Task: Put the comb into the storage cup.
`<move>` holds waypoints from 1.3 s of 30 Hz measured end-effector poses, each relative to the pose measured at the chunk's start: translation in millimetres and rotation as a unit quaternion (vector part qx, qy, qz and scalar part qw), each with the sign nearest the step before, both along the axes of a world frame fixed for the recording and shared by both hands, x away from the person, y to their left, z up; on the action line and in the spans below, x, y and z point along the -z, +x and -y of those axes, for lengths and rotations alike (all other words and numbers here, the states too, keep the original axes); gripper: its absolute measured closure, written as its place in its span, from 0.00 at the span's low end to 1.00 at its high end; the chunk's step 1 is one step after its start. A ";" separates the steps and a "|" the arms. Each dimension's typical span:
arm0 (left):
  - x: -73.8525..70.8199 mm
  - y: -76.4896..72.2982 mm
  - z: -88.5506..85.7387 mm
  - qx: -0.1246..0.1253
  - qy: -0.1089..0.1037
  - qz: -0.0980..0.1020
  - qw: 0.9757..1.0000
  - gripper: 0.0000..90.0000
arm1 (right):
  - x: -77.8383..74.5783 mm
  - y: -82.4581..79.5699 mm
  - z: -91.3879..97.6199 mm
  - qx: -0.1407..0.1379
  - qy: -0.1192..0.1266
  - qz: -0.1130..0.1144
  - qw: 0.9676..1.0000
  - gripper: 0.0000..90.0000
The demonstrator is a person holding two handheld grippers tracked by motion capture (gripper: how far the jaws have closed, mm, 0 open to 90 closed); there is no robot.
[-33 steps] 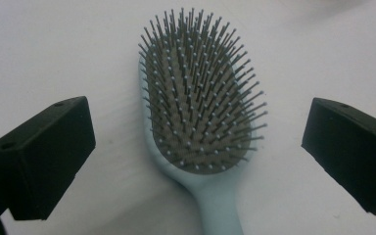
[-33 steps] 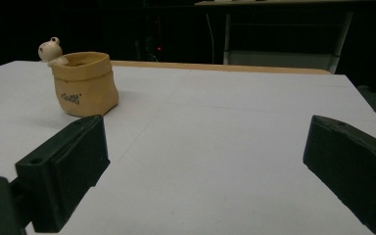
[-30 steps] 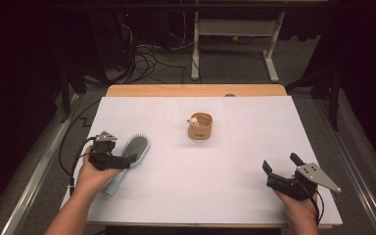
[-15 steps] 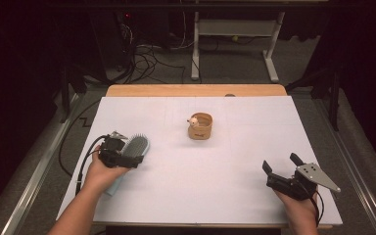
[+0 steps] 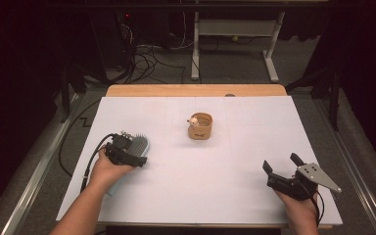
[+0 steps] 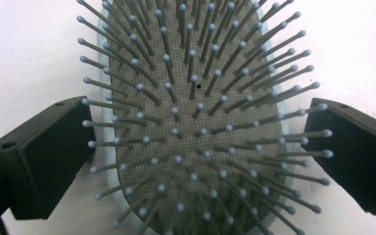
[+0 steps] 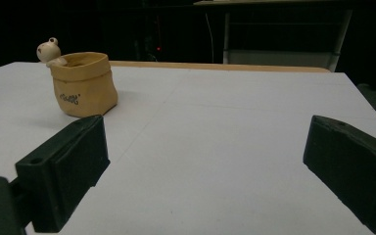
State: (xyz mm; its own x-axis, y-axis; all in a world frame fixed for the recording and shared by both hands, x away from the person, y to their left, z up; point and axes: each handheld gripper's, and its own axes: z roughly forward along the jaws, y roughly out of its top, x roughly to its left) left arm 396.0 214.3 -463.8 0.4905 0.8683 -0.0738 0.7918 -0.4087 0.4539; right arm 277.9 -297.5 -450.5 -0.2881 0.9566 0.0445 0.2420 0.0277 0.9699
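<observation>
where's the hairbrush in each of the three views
High view: the hairbrush lies at the left of the white table, partly under the left gripper.
Left gripper view: the hairbrush lies bristles up at the centre, between the gripper's two open jaws.
Right gripper view: I cannot make out the brush here.
Shared landmark: the white table, seen in all three.

The bench (image 5: 254,147) is open across its middle and along its right edge. The one obstacle on that stretch is the pot (image 5: 199,126), standing near the far edge, well apart from both grippers. By the left edge, the brush (image 5: 136,147) lies between the left gripper's (image 6: 196,147) spread fingers (image 6: 44,156).
</observation>
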 end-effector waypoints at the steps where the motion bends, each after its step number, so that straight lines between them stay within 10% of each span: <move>1: -0.2 0.3 0.6 0.002 0.004 -0.003 1.000 0.01 | -0.1 -0.1 0.0 0.000 0.000 0.000 1.000 0.04; 24: 0.0 1.5 2.4 0.006 0.014 -0.011 1.000 0.02 | -0.4 -0.5 0.1 0.000 -0.002 0.001 1.000 0.04; 39: -2.6 -1.5 -2.2 0.004 0.013 0.006 1.000 0.19 | -0.5 -0.6 -0.2 0.000 -0.003 0.002 1.000 0.04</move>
State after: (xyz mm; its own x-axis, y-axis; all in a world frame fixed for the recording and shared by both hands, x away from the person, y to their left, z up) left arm 394.5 216.5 -461.1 0.4986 0.8657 -0.0442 0.7825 -0.4276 0.4527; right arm 277.3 -297.3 -449.9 -0.2880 0.9569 0.0372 0.2382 0.0340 0.9706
